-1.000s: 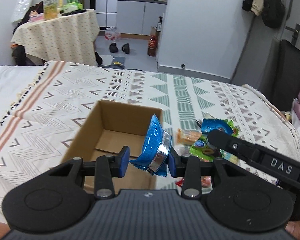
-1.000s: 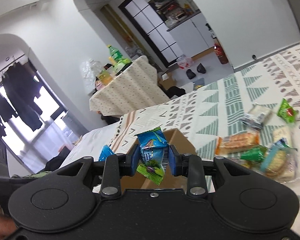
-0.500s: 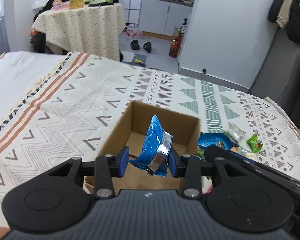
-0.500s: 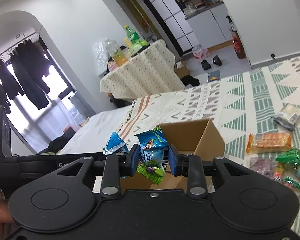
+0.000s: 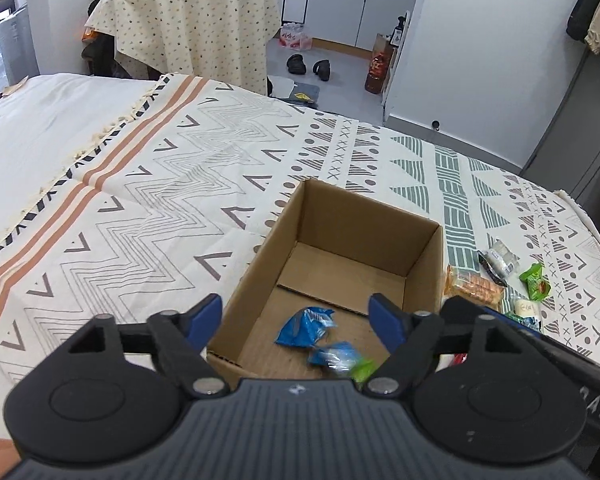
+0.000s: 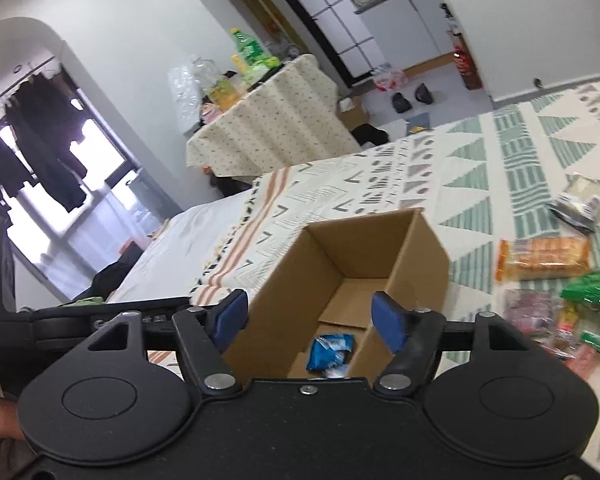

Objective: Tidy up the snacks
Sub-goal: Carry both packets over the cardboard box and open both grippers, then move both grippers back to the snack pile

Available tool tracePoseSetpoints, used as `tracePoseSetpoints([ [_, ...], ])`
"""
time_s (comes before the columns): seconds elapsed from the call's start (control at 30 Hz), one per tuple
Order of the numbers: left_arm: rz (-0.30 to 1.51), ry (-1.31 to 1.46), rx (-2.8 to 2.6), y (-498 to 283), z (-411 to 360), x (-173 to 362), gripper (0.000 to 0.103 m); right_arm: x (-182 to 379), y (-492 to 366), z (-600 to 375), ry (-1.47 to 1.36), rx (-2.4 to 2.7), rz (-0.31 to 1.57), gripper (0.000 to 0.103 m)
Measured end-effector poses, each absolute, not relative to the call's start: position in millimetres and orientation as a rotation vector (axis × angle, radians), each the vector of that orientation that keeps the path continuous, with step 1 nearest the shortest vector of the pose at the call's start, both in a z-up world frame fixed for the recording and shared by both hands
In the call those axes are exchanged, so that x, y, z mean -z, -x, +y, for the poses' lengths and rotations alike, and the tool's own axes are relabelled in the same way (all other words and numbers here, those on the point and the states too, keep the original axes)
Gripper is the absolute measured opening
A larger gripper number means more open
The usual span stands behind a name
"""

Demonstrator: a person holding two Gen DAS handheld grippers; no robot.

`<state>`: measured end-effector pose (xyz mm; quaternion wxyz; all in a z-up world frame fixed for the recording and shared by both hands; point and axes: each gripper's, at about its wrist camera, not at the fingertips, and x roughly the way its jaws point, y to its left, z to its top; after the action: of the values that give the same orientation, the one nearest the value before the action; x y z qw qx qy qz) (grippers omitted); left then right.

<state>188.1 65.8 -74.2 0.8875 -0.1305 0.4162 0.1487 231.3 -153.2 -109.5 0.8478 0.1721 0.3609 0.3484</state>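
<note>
1. Two grippers inspected: left gripper (image 5: 296,318) has its jaws wide apart and empty above the cardboard box (image 5: 364,216).
2. Blue packet (image 5: 304,326) and blue-green packet (image 5: 340,358) lie on the box floor.
3. Right gripper (image 6: 308,320) likewise gapes, empty.
4. Loose snacks (image 6: 544,258) wait on the bed, right of the box; I judge it best to lift clear of the walls before reaching.

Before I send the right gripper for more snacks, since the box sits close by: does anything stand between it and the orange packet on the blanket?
Nothing visible does. The right gripper hangs open over the cardboard box; the orange packet lies uncovered on the blanket, beyond the box's right wall.
</note>
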Motion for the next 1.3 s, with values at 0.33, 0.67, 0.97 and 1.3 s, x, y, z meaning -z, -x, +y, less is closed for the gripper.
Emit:
tracePoseSetpoints([
  [0.33,0.895,0.27,-0.308,-181.6,52.2,60.7,0.092,97.8,-228.6,-182.9,-0.37,-0.65,0.813,0.085],
  [0.67,0.881,0.224,-0.267,-174.0,23.5,50.6,0.093,90.8,-226.8,-217.7,-0.371,-0.56,0.83,0.095],
  [0.97,0.869,0.19,-0.258,-173.8,-13.7,38.8,0.1,80.0,-223.8,-251.8,-0.374,-0.525,0.82,0.103],
  [1.3,0.85,0.211,-0.265,-170.8,-39.9,28.5,0.103,67.9,-218.8,-282.7,-0.32,-0.496,0.78,0.103],
])
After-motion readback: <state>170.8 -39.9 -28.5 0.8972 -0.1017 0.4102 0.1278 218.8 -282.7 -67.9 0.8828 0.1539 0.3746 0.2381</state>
